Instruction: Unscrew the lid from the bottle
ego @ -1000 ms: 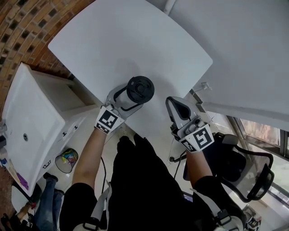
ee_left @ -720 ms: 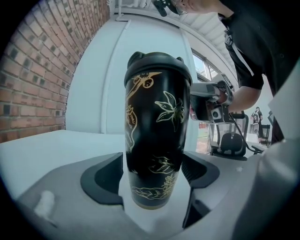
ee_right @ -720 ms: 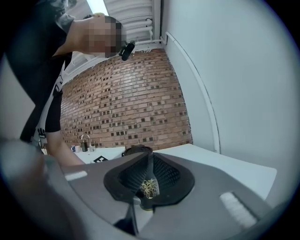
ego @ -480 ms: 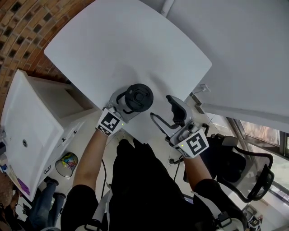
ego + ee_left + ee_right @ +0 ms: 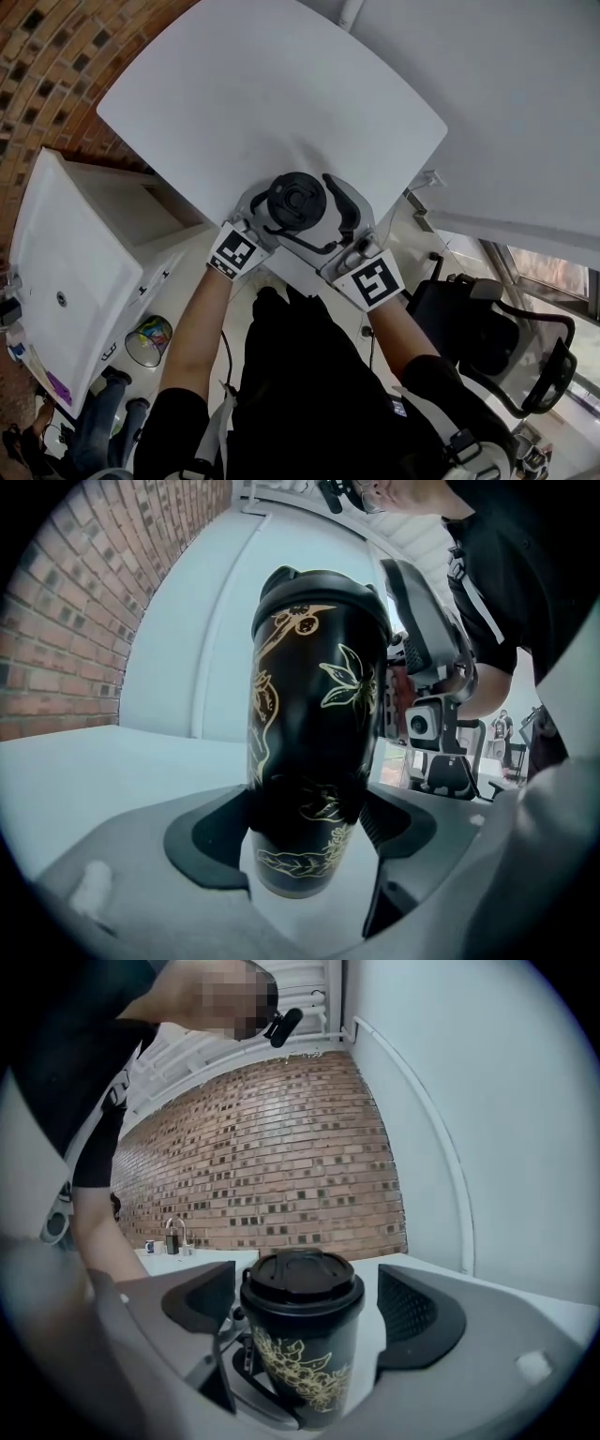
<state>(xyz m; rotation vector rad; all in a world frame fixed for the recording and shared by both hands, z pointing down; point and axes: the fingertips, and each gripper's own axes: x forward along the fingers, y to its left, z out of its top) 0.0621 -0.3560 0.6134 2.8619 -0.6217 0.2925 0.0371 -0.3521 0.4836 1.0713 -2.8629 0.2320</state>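
A black bottle (image 5: 314,742) with gold flower print stands near the front edge of the white table (image 5: 262,94); its black lid (image 5: 296,199) is on. My left gripper (image 5: 305,827) has its jaws around the bottle's lower body; they are closing and the pads touch both sides. My right gripper (image 5: 305,1302) comes in from the right at the height of the lid (image 5: 300,1283). Its jaws are opening, and they stand on either side of the lid with a gap to each pad. In the head view the right gripper (image 5: 319,225) sits right next to the bottle.
A white cabinet (image 5: 66,253) stands left of the table, with a brick wall (image 5: 47,56) behind. A black office chair (image 5: 487,328) is at the right, a small bin (image 5: 150,337) on the floor. The bottle stands close to the table's near edge.
My right gripper has opened from shut and swung left, so its jaws now flank the lid. The left gripper and bottle have stayed nearly in place.
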